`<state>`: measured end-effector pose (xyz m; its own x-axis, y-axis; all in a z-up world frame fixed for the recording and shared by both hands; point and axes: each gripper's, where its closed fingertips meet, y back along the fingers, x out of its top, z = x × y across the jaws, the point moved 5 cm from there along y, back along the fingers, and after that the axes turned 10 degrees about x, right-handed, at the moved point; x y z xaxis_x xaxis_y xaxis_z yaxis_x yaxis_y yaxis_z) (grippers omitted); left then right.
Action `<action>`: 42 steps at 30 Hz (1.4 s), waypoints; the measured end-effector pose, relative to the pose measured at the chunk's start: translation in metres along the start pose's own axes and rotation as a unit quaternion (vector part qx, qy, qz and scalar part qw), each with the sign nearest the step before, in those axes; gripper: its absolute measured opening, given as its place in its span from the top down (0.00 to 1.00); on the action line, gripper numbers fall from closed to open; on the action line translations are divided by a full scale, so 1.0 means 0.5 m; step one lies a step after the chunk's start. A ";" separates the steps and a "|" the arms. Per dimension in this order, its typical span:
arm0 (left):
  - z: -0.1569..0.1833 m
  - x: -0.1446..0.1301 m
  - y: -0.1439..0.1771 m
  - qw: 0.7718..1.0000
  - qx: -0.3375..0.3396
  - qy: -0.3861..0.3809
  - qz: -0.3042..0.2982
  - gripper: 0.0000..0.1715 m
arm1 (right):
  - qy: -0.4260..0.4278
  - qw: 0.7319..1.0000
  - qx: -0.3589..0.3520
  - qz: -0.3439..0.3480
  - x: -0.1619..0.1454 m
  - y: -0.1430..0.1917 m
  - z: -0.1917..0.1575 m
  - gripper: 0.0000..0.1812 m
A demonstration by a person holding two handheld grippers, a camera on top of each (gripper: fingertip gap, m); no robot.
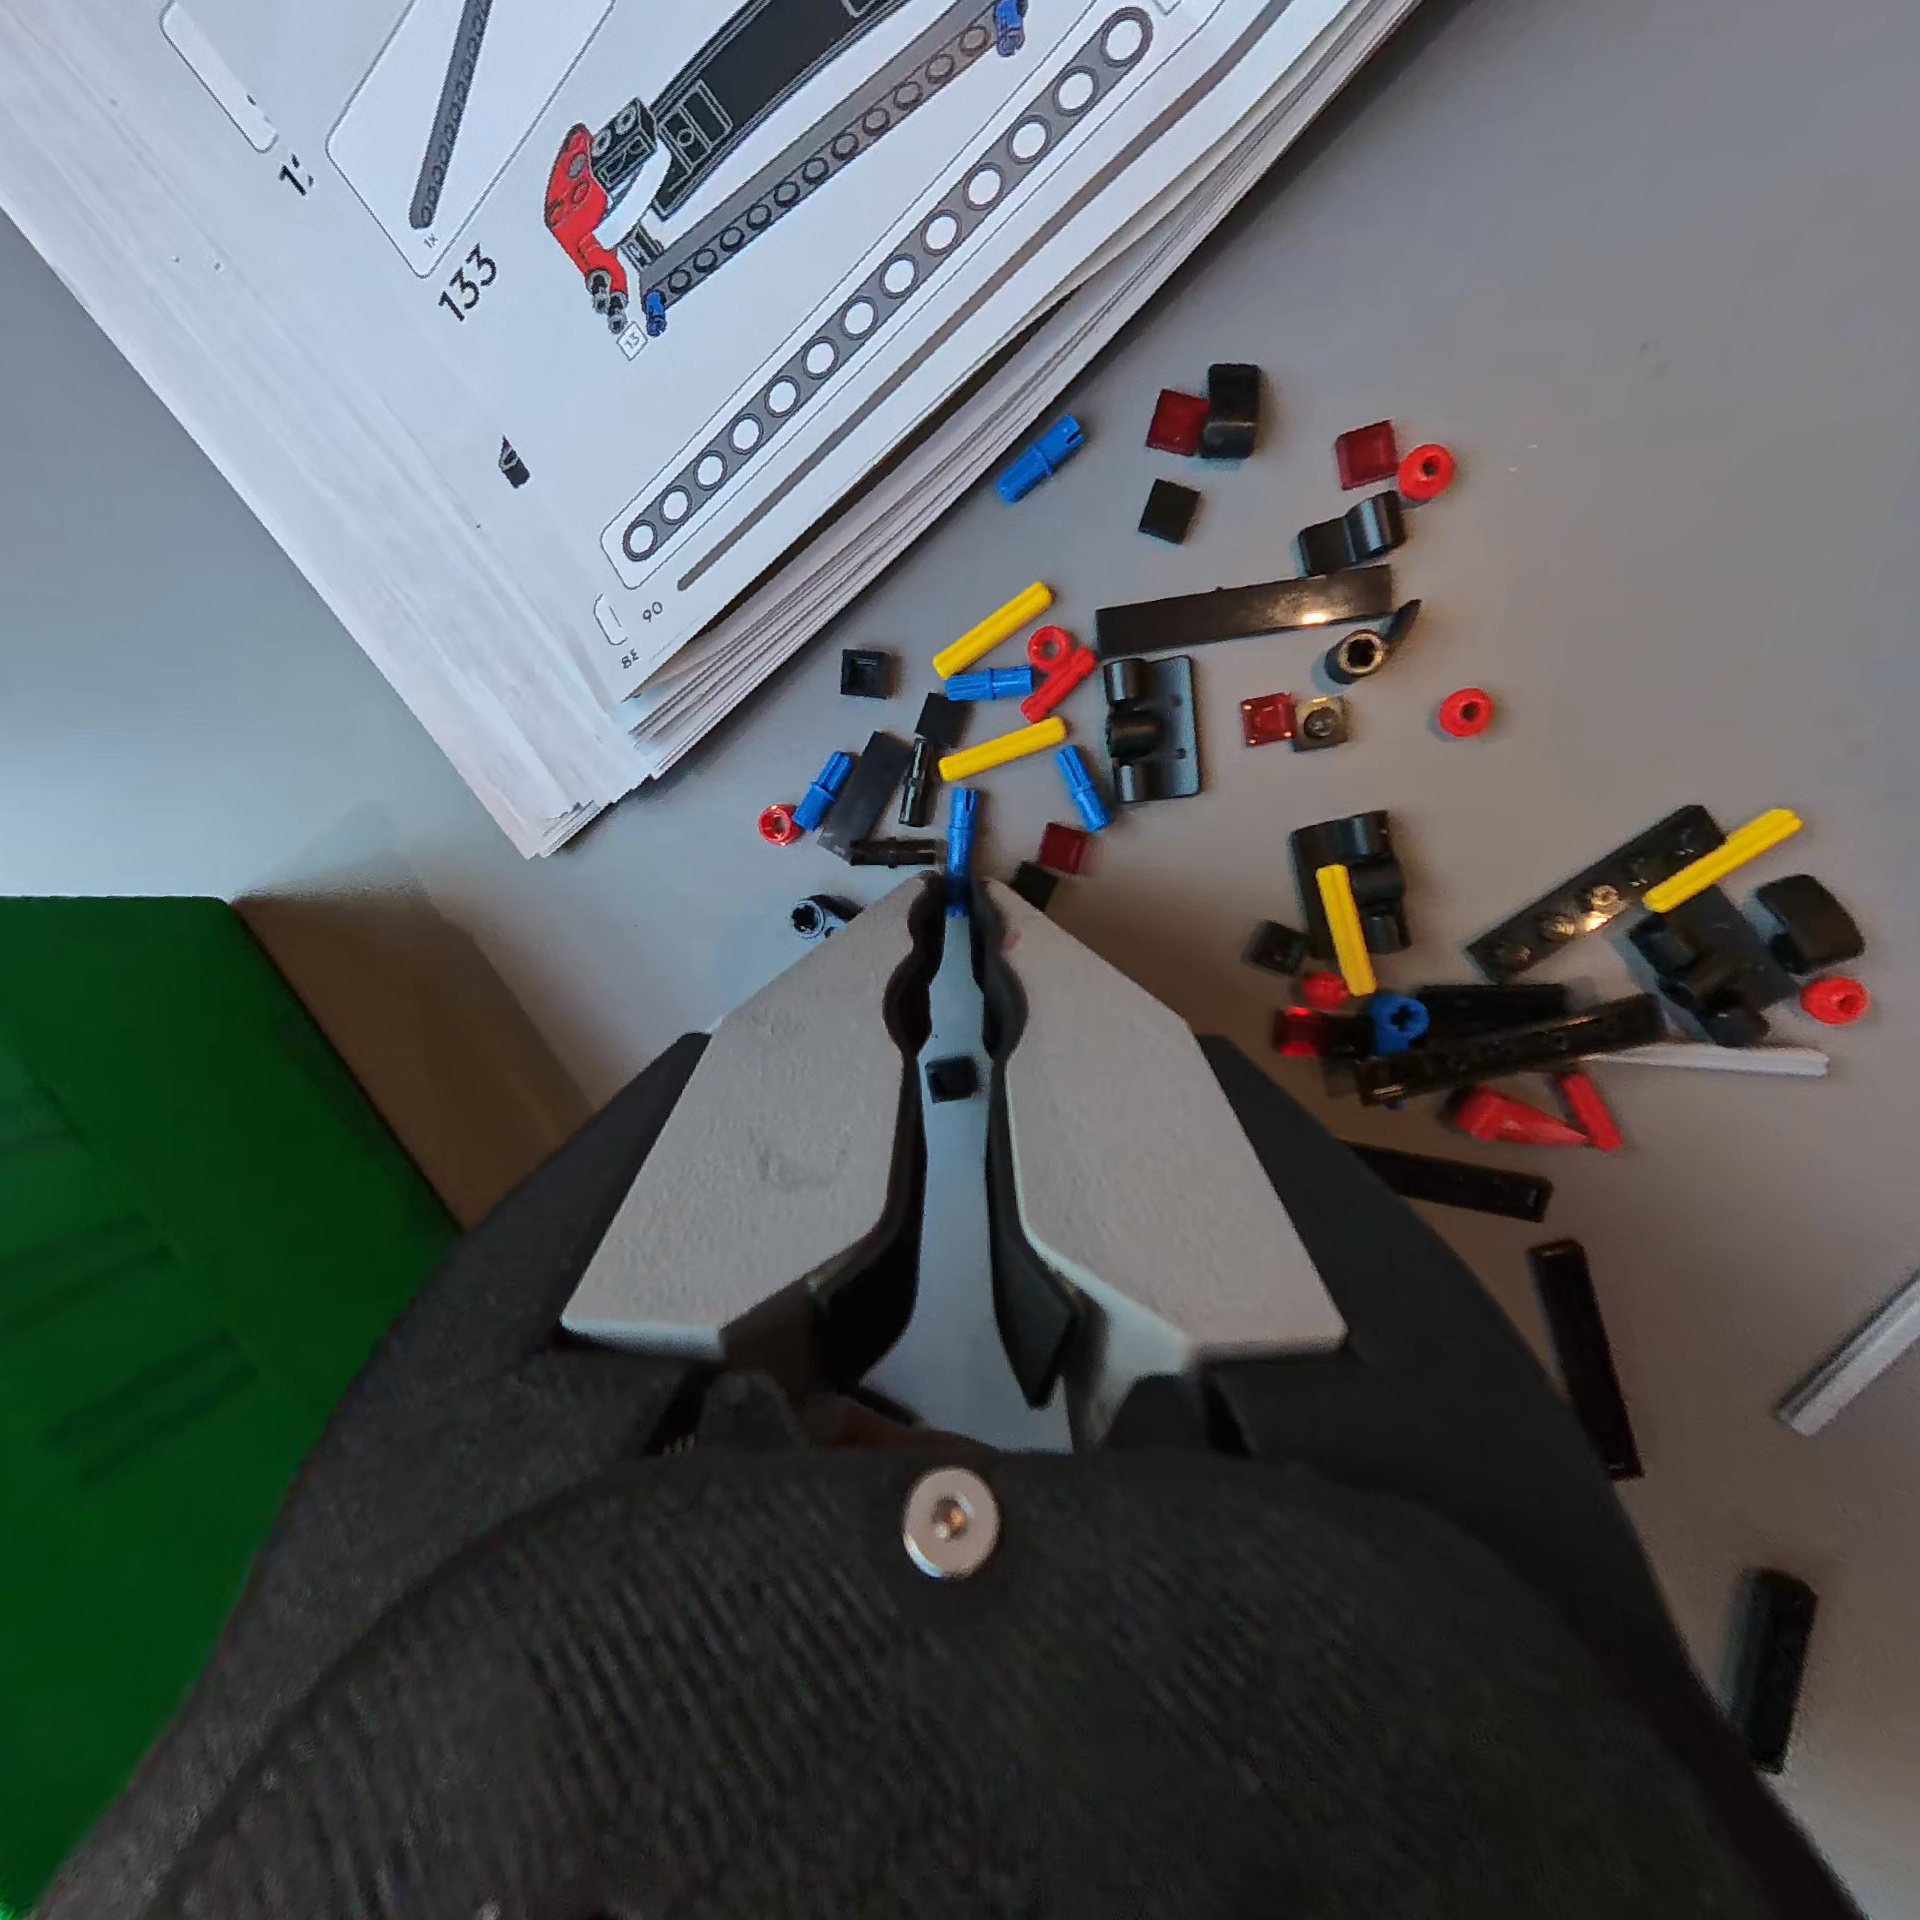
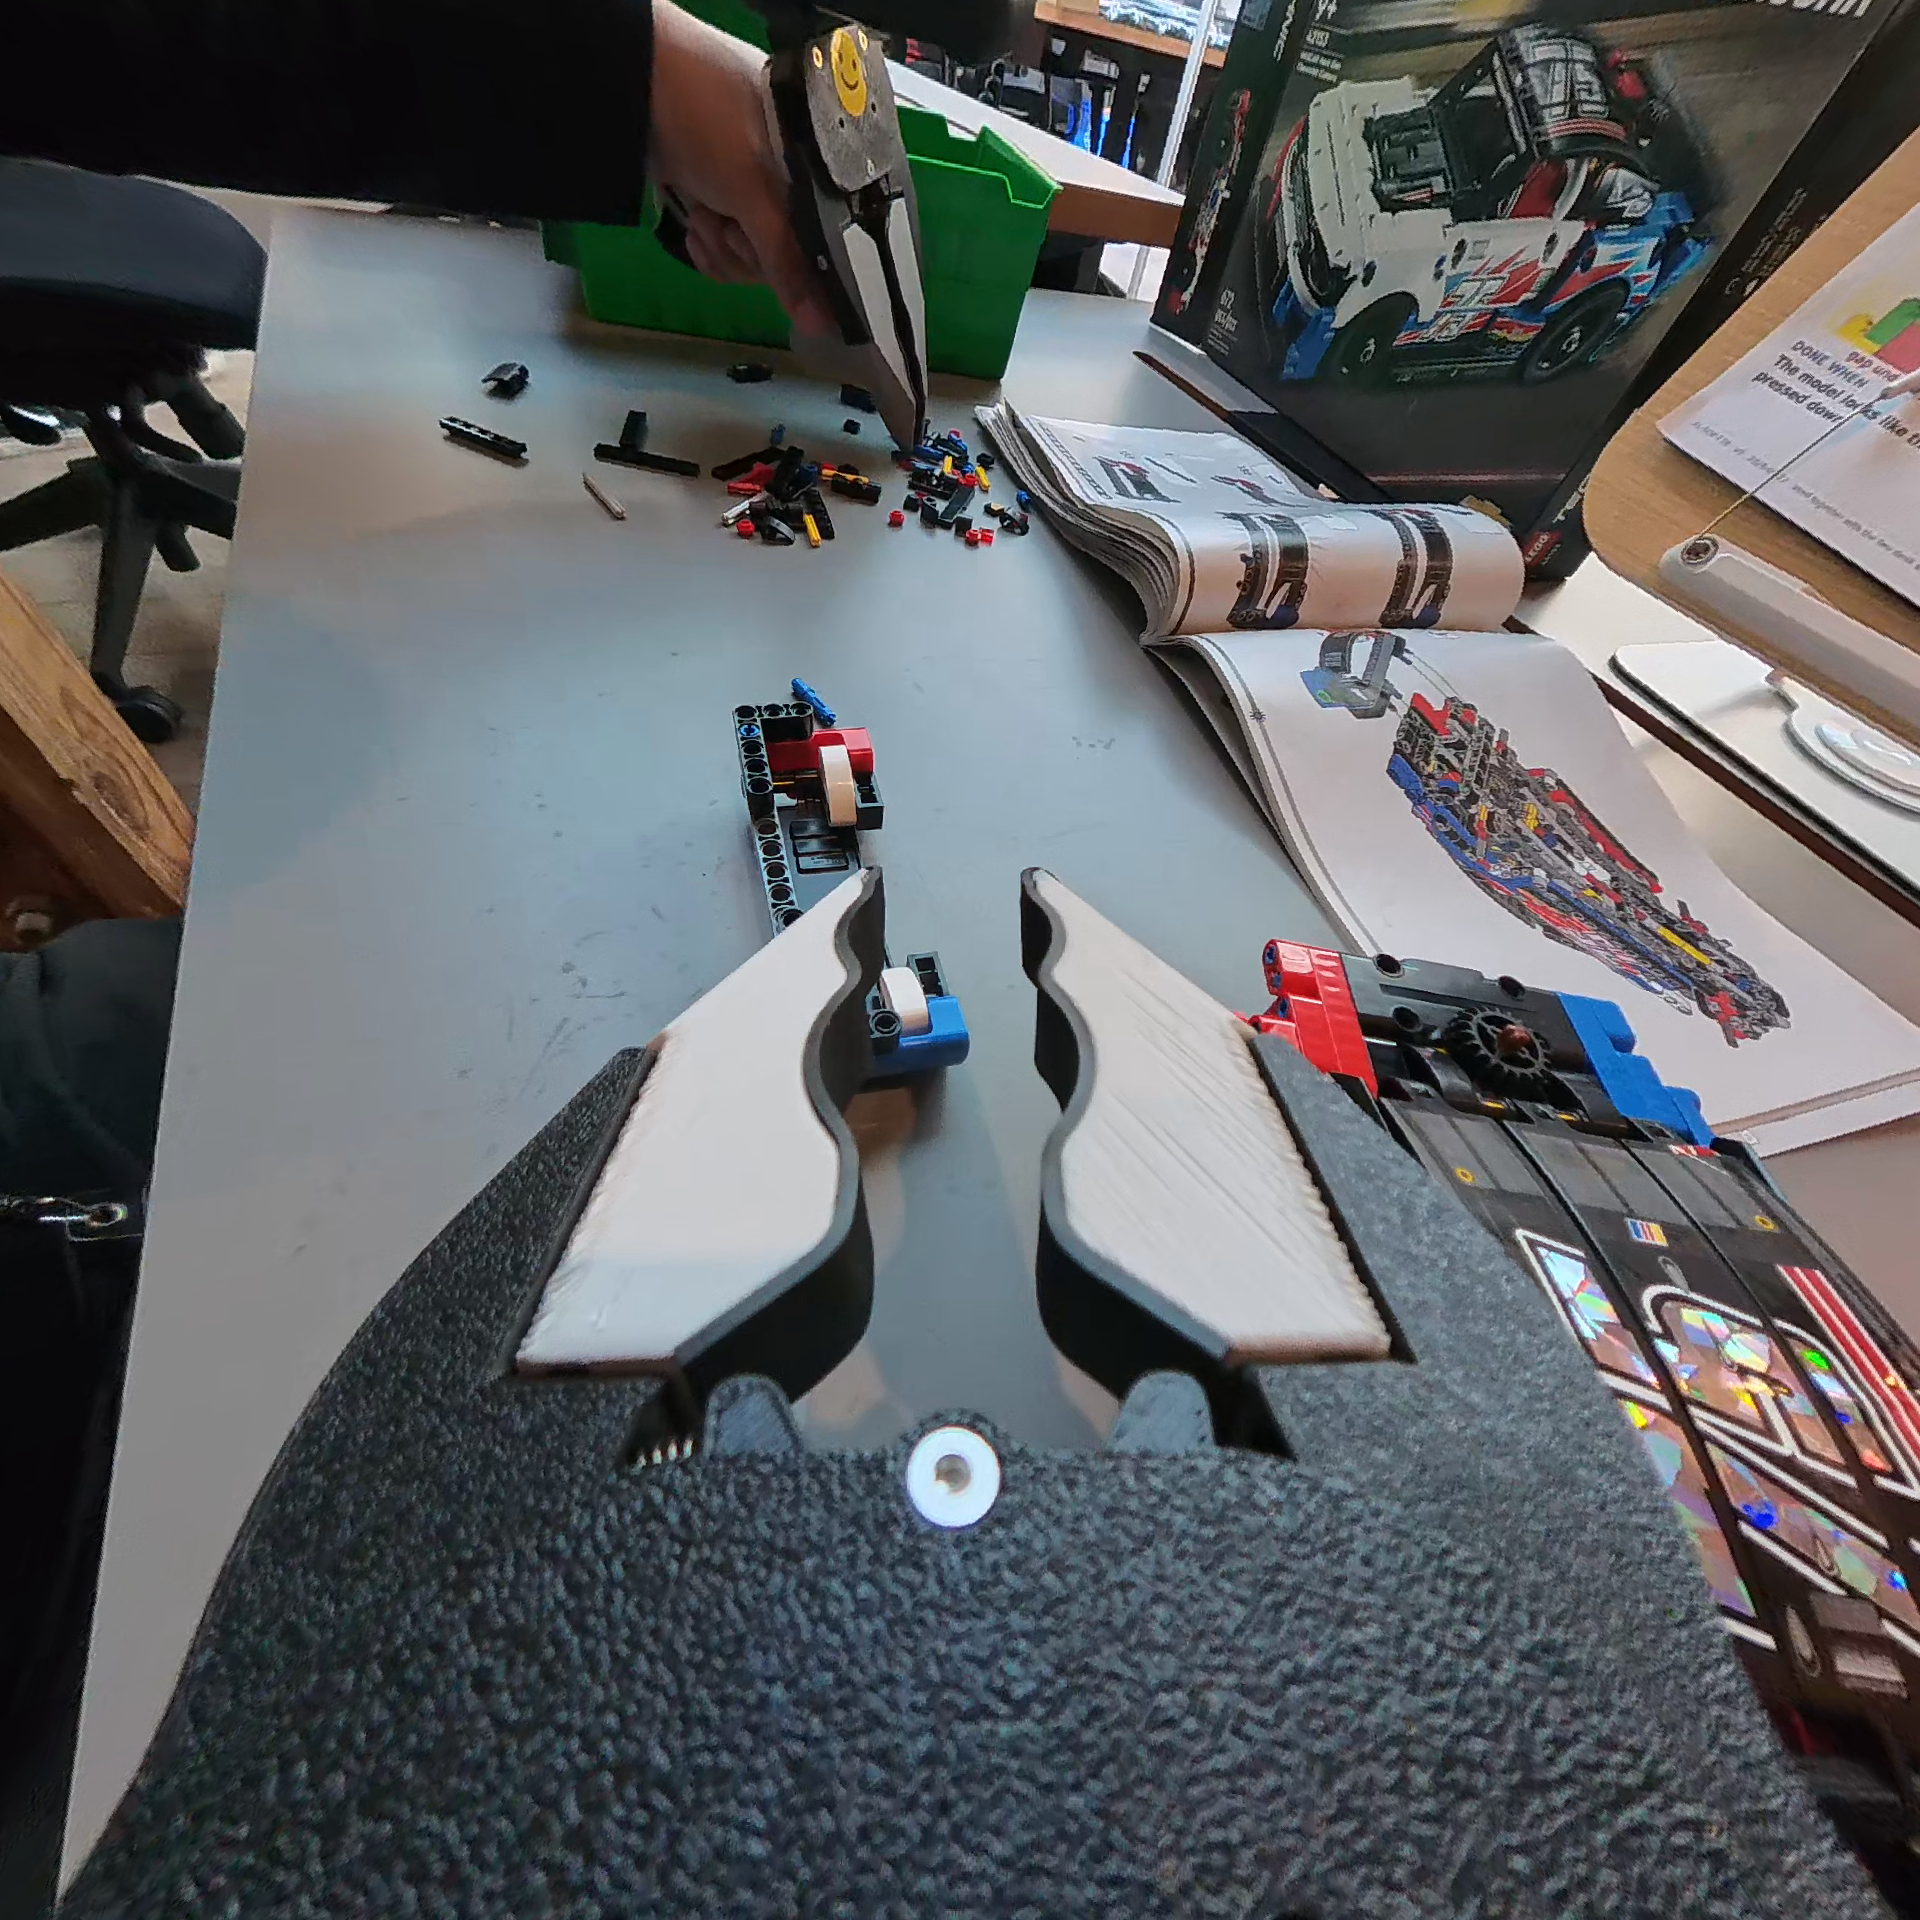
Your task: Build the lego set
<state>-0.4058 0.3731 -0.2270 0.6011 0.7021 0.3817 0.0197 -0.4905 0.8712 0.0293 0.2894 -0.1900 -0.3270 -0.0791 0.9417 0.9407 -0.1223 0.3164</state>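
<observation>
The table (image 2: 520,644) is smooth, matt grey, faintly scuffed. The booklet (image 1: 436,343) is thick paper with a slight sheen. The loose pieces (image 1: 1226,748) are glossy plastic. The left gripper (image 1: 957,891) has matt grey fingers (image 1: 790,1122) on a ribbed black body with a shiny metal screw (image 1: 950,1523). The right gripper (image 2: 953,883) has a pebbled black shell. The bin (image 2: 966,239) looks like glossy plastic. The box (image 2: 1475,208) is glossy card.

My left claw (image 1: 958,896) pinches a blue pin (image 1: 961,831) by one end, at the near edge of the loose parts (image 1: 1195,727) scattered on the far table. In front of my right side lies a long black beam assembly (image 2: 805,800), flat, with red and white pieces.
</observation>
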 end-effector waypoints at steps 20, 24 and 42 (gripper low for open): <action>0.366 0.151 0.092 0.984 -0.117 -0.113 0.077 0.99 | 0.006 1.000 0.001 0.008 0.004 0.003 -0.005 0.87; 0.393 0.147 0.069 0.983 -0.143 -0.104 0.050 0.96 | 0.011 1.000 0.001 0.005 0.003 0.004 -0.009 0.88; 0.433 0.356 0.133 0.921 0.082 0.153 0.350 0.72 | 0.061 0.998 0.003 0.005 0.009 -0.005 -0.033 0.89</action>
<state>-0.1244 0.3539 -0.1680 0.2598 0.2847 0.9228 -0.1518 -0.9317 0.3301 0.0242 0.2730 -0.1884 -0.3257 -0.2011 0.9238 0.9444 -0.1150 0.3080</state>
